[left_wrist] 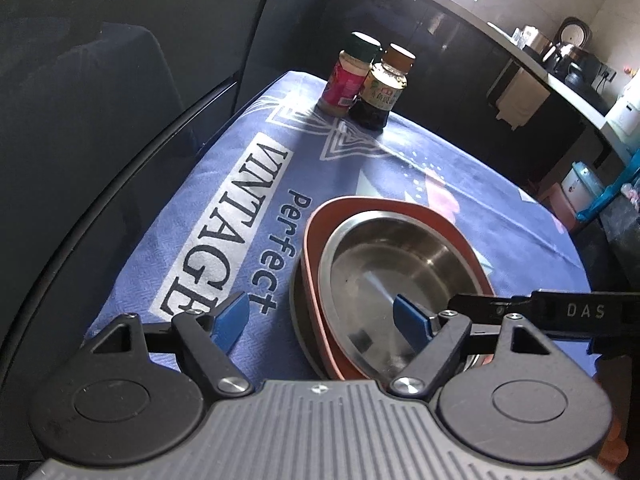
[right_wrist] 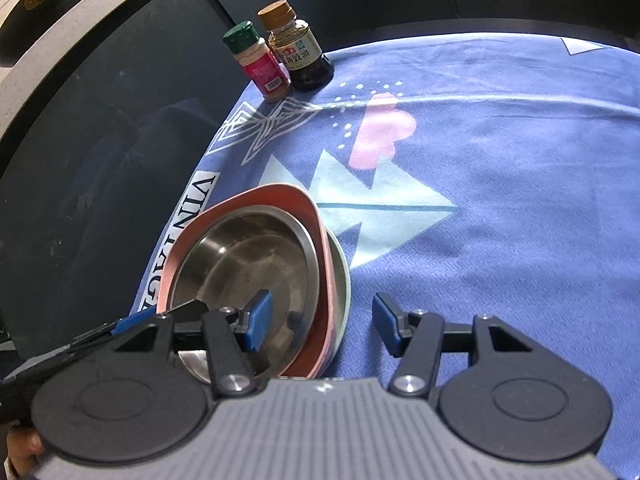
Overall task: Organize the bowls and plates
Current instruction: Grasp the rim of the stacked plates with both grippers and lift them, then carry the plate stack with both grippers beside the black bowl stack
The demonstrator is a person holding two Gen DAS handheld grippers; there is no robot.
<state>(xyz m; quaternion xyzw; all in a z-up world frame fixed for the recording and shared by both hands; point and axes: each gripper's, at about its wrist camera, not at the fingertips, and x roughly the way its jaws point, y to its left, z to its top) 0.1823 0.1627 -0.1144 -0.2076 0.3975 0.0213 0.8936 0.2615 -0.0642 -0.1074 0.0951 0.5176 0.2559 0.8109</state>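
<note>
On the blue printed cloth covering the bench sits 1 stack: a steel bowl nested mouth-up in a salmon-pink plate, w/ a grey-green dish showing under the plate's edge in the right wrist view. Plate is rounded-triangular; its narrower corner and long axis run toward the far side of the cloth, roughly toward the 2 bottles. Stack lies near the cloth's "VINTAGE" print. Left gripper is spread wide, holding nothing, 1 blue pad over the bowl and the other over bare cloth. Right gripper is likewise released, straddling the stack's rim w/ 1 pad over the bowl, the other above cloth. Far back, a green-capped spice jar and a brown-capped sauce bottle stand upright, touching.
</note>
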